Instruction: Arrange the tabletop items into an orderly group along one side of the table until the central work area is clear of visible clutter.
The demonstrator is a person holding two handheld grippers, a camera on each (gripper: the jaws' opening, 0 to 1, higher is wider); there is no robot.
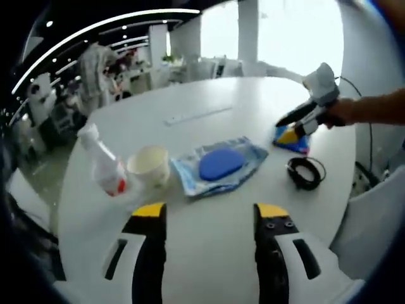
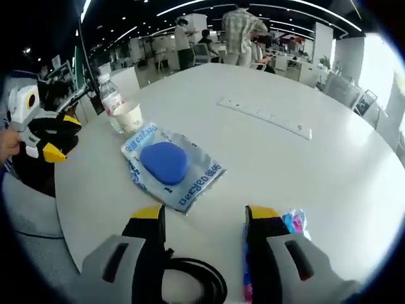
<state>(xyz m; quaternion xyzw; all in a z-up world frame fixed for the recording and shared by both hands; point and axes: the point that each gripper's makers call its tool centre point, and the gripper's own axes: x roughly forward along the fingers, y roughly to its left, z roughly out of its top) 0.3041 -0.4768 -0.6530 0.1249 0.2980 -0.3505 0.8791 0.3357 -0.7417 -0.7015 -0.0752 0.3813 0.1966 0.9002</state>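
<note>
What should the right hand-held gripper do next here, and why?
Probably close on the blue packet and carry it toward the cup and bottle. The right hand-held gripper is open over the packet, which lies apart from that group, as does the black cable.

**Items across the near half of the table**

In the left gripper view, the bottle (image 1: pixel 104 166) lies tilted at the left of the table (image 1: pixel 209 247), the cup (image 1: pixel 150 166) just beside it on the right. Right of the cup lies the packet (image 1: pixel 218 166) with the pad (image 1: pixel 221 163) on it. Farther right lies the cable (image 1: pixel 305 172); behind it the pouch (image 1: pixel 292 140). The strip (image 1: pixel 198 114) lies well behind the packet
</note>
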